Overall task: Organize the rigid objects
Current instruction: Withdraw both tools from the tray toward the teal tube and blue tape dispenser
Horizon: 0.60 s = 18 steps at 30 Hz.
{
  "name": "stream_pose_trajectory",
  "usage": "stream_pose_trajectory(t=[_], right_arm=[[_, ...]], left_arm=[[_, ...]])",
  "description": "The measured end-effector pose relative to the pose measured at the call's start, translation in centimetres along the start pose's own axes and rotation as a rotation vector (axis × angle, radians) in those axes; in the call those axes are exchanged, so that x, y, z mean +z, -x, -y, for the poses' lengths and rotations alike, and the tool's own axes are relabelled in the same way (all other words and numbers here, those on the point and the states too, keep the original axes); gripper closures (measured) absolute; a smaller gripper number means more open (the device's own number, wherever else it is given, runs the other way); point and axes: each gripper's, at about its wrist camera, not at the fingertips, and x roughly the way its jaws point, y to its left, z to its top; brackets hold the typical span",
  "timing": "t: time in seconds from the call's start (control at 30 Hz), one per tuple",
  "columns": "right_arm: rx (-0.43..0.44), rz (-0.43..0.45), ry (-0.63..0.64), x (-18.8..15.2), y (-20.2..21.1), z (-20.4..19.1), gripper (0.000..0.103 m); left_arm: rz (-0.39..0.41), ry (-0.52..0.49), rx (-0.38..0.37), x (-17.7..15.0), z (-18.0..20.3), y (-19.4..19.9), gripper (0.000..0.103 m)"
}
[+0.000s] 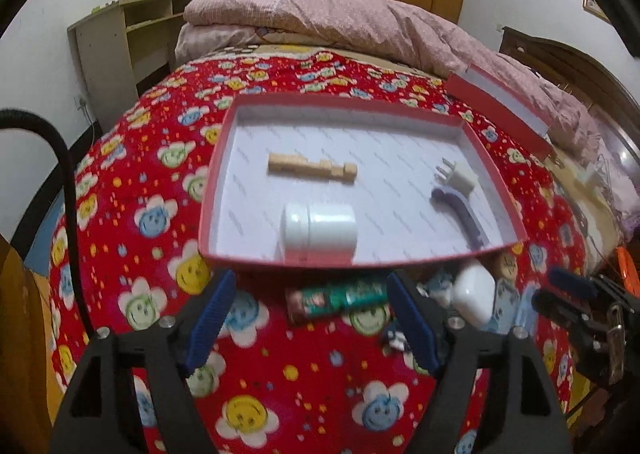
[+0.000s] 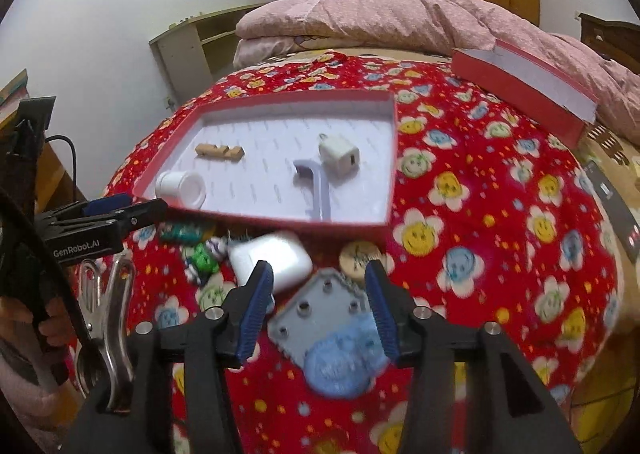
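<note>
**Two open claws over small objects waiting beside a red box on a bed**

A shallow red cardboard box with a white lining (image 1: 216, 158) lies on a bed covered by a red blanket printed with smiling flowers (image 1: 256, 382). Inside the box are a notched wooden block (image 1: 312, 168), a white plastic jar on its side (image 1: 320, 228), a white plug adapter (image 1: 460, 176) and a curved purple plastic handle (image 1: 460, 214). The box's red lid (image 1: 496, 110) rests well apart, near a folded pink quilt.

The objects not yet sorted lie on the blanket just in front of the box's near edge. In the left wrist view, the left claw (image 1: 308, 318) stands wide with nothing pressed between its blue pads; a green-labelled tube (image 1: 340, 298) lies between and just beyond them. It looks light and stiff, likely to roll, so a grip across its middle seems safest.

In the right wrist view, the right claw (image 2: 320, 310) is partly open and holds nothing. Between its fingers lies a flat grey plate with small holes (image 2: 316, 314), resting on the blanket; it looks thin and rigid, so it is probably best pinched by its opposite edges. Just beside it are a smooth white earbud case (image 2: 272, 260), likely slippery, a round wooden disc (image 2: 356, 254) and a small green and white toy (image 2: 204, 260).
</note>
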Motion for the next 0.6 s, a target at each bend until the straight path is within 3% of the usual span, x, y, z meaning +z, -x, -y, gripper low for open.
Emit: stream_pose_trajectory(t=[0.43, 0.6], right_arm=[[-0.005, -0.020, -0.111, -4.1, 0.8, 3.2, 0.044], [0.005, -0.024, -0.120, -4.7, 0.7, 3.5, 0.044]], left_arm=[[-0.040, 0.018, 0.019, -1.2, 1.5, -2.4, 0.020], [-0.046, 0.082, 0.028, -1.1, 1.5, -3.6, 0.016]])
